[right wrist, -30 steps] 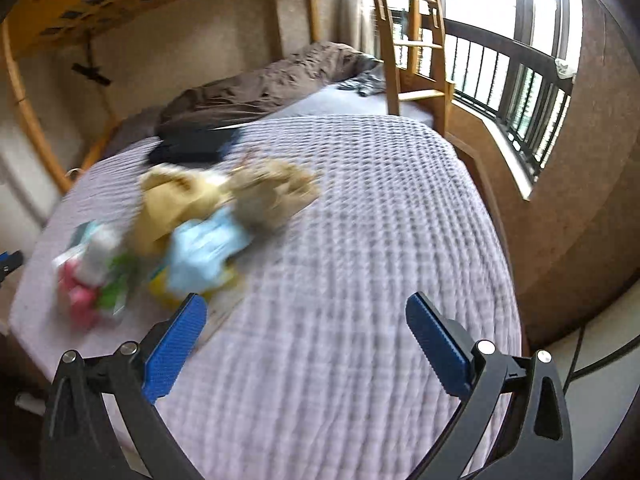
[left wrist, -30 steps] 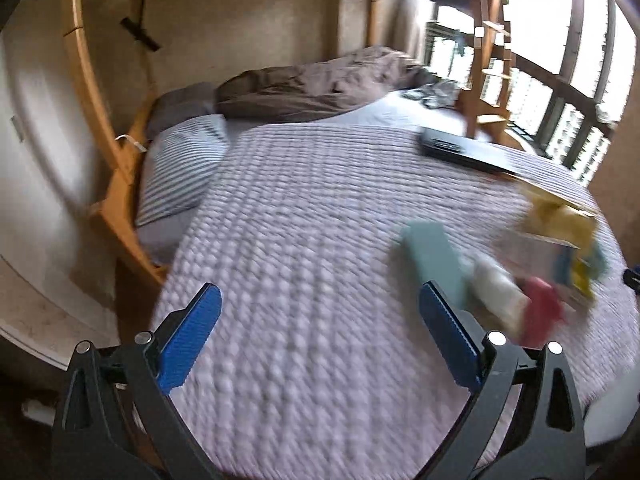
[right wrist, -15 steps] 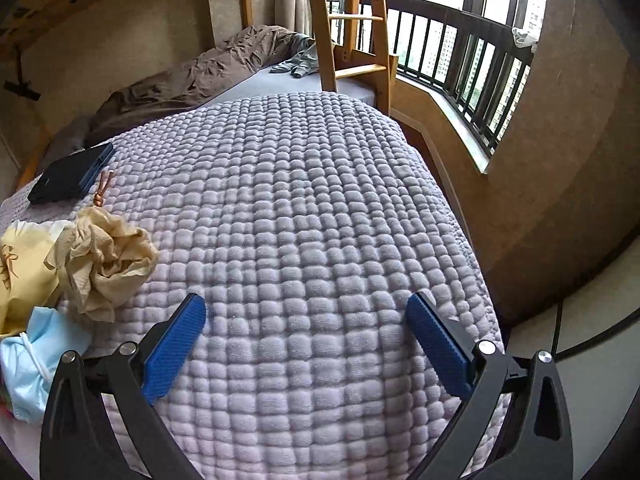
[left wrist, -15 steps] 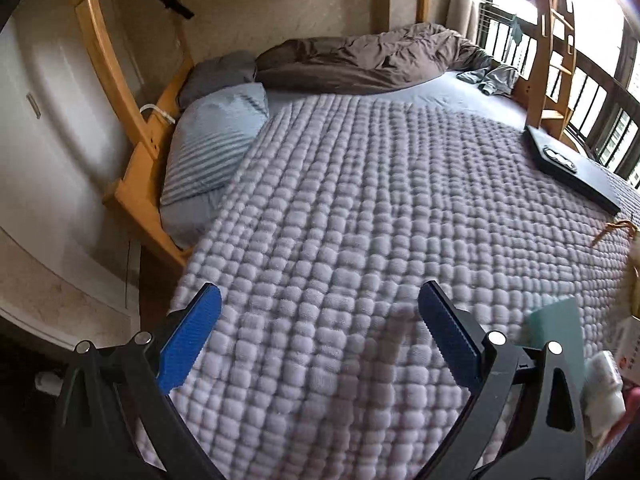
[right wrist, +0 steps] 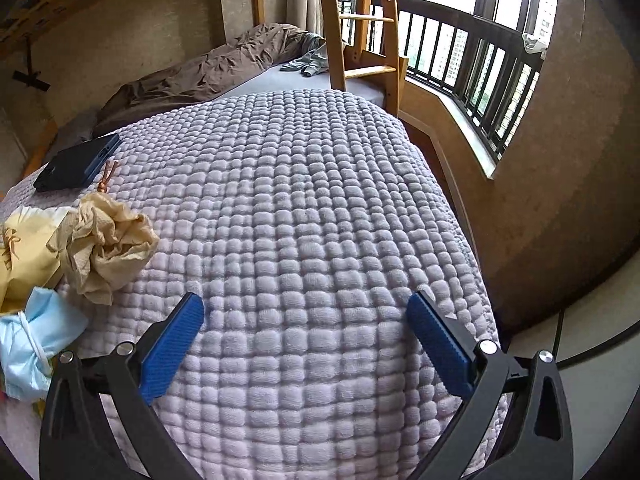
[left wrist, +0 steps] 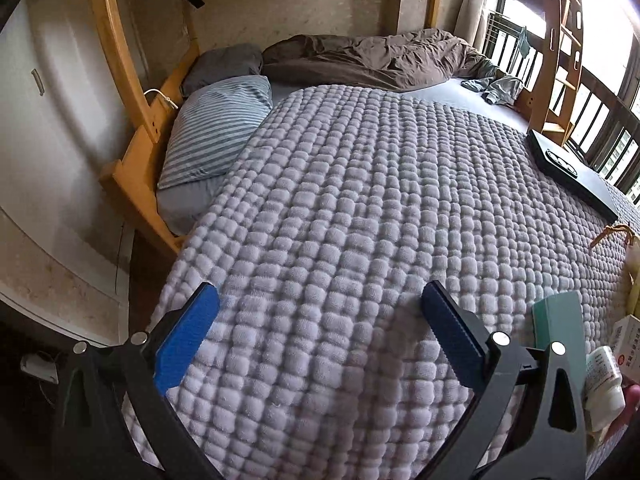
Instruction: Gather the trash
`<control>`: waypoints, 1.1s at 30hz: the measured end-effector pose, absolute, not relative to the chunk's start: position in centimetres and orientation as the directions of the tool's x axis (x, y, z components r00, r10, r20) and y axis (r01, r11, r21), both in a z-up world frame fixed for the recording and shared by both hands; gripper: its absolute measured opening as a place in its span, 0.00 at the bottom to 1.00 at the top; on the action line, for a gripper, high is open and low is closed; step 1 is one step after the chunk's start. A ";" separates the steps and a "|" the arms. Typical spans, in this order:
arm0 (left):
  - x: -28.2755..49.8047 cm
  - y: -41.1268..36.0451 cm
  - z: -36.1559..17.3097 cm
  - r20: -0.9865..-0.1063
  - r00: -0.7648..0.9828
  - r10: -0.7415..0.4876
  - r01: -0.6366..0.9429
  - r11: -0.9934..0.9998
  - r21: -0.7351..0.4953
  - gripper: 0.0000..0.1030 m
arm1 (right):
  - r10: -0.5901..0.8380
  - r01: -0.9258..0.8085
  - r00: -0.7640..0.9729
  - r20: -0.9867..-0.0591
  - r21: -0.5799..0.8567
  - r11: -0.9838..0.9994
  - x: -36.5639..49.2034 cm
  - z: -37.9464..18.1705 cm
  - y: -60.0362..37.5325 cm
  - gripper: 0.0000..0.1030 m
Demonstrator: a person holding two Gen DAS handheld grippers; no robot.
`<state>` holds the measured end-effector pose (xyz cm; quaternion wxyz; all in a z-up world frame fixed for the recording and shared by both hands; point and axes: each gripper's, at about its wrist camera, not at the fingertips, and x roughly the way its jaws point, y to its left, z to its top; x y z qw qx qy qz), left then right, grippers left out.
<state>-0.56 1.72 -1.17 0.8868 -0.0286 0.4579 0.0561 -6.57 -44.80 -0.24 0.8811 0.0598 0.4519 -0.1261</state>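
Note:
Trash lies on a lavender quilted blanket point(right wrist: 312, 208). In the right wrist view a crumpled tan paper point(right wrist: 106, 244), a yellow bag point(right wrist: 24, 252) and a light blue face mask point(right wrist: 32, 340) lie at the left edge. In the left wrist view a green box point(left wrist: 560, 328), a white bottle point(left wrist: 604, 384) and a white carton point(left wrist: 628, 340) sit at the right edge. My left gripper point(left wrist: 318, 320) is open and empty over bare blanket, left of the box. My right gripper point(right wrist: 304, 328) is open and empty, right of the paper.
A dark flat case point(left wrist: 568, 172) lies on the blanket, also in the right wrist view point(right wrist: 76, 166). A striped pillow point(left wrist: 216, 132) and brown duvet point(left wrist: 368, 60) lie at the head. A wooden ladder point(right wrist: 360, 32) and window railing point(right wrist: 480, 68) stand at the right. Bed frame point(left wrist: 136, 152) at left.
Both views swung away from the trash pile over the last second. The pile slid to the right edge of the left view and the left edge of the right view. Both grippers stayed open.

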 end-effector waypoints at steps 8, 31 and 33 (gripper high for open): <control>-1.2 1.7 -1.0 -0.815 0.574 0.072 -0.124 0.992 0.001 0.99 | -0.166 0.273 0.561 -0.811 -0.008 0.962 -7.0 -0.3 -44.9 0.97; -0.9 1.6 -1.0 -0.816 0.574 0.073 -0.125 0.992 0.001 0.99 | -0.166 0.273 0.561 -0.811 -0.008 0.962 -7.0 -0.3 -44.9 0.97; -1.0 1.7 -1.0 -0.816 0.574 0.073 -0.125 0.992 0.001 0.99 | -0.166 0.273 0.561 -0.811 -0.008 0.962 -7.0 -0.3 -44.9 0.97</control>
